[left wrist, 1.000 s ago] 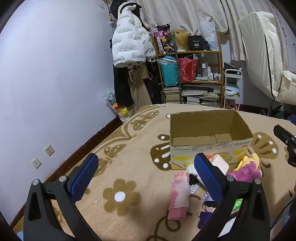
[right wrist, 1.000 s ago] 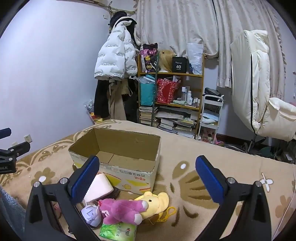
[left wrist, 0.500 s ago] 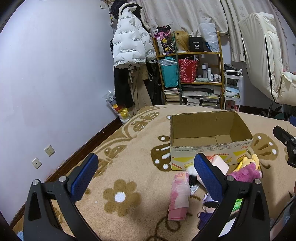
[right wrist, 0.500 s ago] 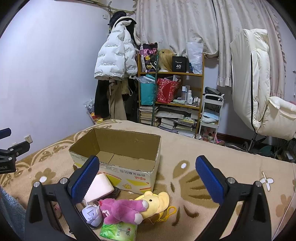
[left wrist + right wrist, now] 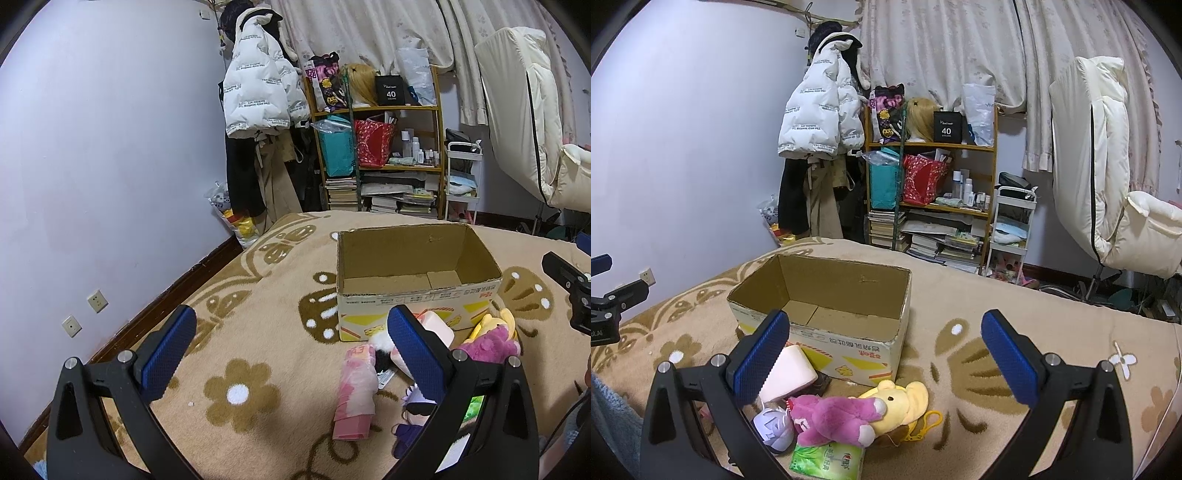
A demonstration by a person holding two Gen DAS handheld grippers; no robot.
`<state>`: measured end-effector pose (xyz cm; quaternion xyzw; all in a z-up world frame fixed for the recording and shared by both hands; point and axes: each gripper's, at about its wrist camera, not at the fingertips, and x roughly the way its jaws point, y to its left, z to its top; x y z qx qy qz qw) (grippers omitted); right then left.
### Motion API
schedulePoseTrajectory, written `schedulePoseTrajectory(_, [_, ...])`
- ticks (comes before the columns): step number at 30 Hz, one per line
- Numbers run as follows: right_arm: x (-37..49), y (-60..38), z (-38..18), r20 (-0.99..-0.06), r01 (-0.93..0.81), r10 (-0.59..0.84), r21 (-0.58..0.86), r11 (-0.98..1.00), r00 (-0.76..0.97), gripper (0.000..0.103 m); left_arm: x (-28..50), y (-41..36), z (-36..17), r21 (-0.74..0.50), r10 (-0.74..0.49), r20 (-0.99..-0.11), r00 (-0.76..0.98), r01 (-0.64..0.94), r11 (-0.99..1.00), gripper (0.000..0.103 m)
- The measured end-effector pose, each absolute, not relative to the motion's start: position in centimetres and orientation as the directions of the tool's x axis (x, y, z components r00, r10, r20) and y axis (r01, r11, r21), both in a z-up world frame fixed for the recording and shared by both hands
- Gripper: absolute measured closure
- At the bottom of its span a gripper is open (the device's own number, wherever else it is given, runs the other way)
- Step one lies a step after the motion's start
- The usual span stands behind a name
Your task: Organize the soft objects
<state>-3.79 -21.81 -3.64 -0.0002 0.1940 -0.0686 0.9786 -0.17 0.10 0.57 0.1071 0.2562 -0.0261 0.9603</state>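
An open, empty cardboard box (image 5: 417, 284) (image 5: 827, 314) stands on the patterned beige carpet (image 5: 258, 332). In front of it lie soft things: a magenta plush (image 5: 834, 413) (image 5: 487, 345), a yellow plush (image 5: 901, 400), a pale pink block (image 5: 788, 374) (image 5: 437, 326), a pink packet (image 5: 356, 393), a lilac plush (image 5: 774, 430) and a green tissue pack (image 5: 827, 459). My left gripper (image 5: 288, 354) is open and empty, above the carpet left of the pile. My right gripper (image 5: 882, 354) is open and empty, above the plush toys.
A cluttered wooden shelf (image 5: 931, 199) and hanging coats (image 5: 820, 122) stand at the back wall. A white cart (image 5: 1012, 229) and a cream chair (image 5: 1108, 184) are at the right. The purple wall (image 5: 92, 166) with sockets borders the carpet on the left.
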Motion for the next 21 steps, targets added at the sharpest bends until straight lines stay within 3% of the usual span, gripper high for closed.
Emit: schedulePoseTrajectory(21, [-3.68, -21.80, -3.60, -0.382, 0.137, -0.137, -0.028, 0.990, 0.914, 0.000, -0.24, 0.03, 0.50, 0.194, 0.008, -0.496, 0.868, 0.102, 0.976, 0.001])
